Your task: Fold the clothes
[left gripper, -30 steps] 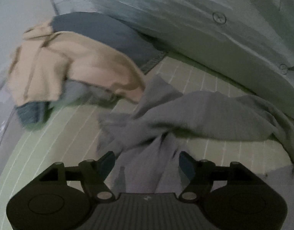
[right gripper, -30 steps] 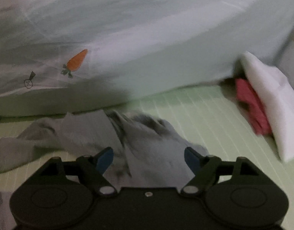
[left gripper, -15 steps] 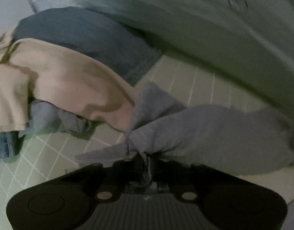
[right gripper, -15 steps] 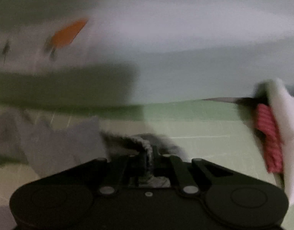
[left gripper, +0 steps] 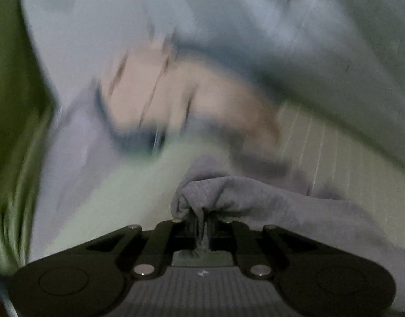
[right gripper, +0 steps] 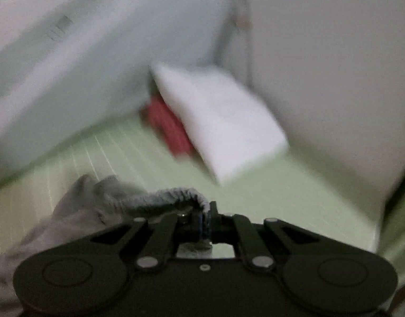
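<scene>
A grey garment (left gripper: 255,198) lies bunched on a pale green gridded mat (left gripper: 334,142), pinched at one edge by the left gripper (left gripper: 201,222), whose jaws are opening slightly, and at a ribbed hem by the right gripper (right gripper: 206,218), jaws pressed together. Light bedding (right gripper: 70,66) rises behind. The left view alone shows a blurred beige garment (left gripper: 176,92); the right alone shows folded white cloth (right gripper: 221,124) over red cloth (right gripper: 168,126).
</scene>
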Demonstrator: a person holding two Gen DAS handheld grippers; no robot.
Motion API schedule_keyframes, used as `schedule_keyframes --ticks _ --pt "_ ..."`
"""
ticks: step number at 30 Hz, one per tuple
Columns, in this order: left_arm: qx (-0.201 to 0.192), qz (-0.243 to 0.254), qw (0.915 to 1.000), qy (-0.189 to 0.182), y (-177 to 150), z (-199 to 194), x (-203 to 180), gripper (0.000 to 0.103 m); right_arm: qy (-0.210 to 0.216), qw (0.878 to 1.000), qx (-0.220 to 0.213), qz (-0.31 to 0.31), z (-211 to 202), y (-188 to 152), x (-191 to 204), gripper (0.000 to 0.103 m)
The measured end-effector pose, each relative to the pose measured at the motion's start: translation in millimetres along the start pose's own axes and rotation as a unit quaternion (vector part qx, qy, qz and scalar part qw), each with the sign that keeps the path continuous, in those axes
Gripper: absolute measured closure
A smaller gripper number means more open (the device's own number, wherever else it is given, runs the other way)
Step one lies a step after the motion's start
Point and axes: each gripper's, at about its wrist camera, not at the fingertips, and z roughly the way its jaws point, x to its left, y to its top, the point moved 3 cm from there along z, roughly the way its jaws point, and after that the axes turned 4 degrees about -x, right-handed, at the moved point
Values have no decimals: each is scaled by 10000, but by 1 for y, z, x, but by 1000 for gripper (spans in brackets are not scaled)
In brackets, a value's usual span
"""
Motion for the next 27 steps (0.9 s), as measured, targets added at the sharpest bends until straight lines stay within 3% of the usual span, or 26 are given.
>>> schedule_keyframes --ticks 2,3,4,6,7,10,14,17,22,25,27 --pt "407 -233 9988 -116 -26 4 5 85 109 9989 408 200 2 -22 -11 91" --pt "603 -351 9974 -176 -39 6 7 81 154 9983 498 277 0 -30 -12 83" --pt "738 -488 9957 -266 -49 8 7 74 263 9973 553 397 -3 -36 -10 63" --pt "929 -693 9923 -433 -63 13 3 61 556 9941 649 671 -10 -45 -3 36" --pt "991 -758 9909 -509 -67 16 -1 53 783 9914 721 761 -13 -49 6 31" --pt "1145 -646 9892 -640 -72 28 -16 40 1226 9856 1052 489 -5 -54 43 25" --pt "1335 -448 9881 -613 -68 46 -38 39 1319 9813 1397 121 10 -60 80 23" --pt "1254 -167 9907 -503 -60 54 -53 40 1459 9746 1696 42 33 -66 105 43" --pt "1140 230 9925 -371 -34 76 -79 43 1353 9731 1327 -1312 49 -62 168 47" --pt "951 425 9941 -290 -9 98 -103 43 1503 9716 1161 -1409 79 -43 203 53" --pt "837 443 9952 -263 12 114 -119 42 1616 9709 1064 -1414 100 -29 225 48"
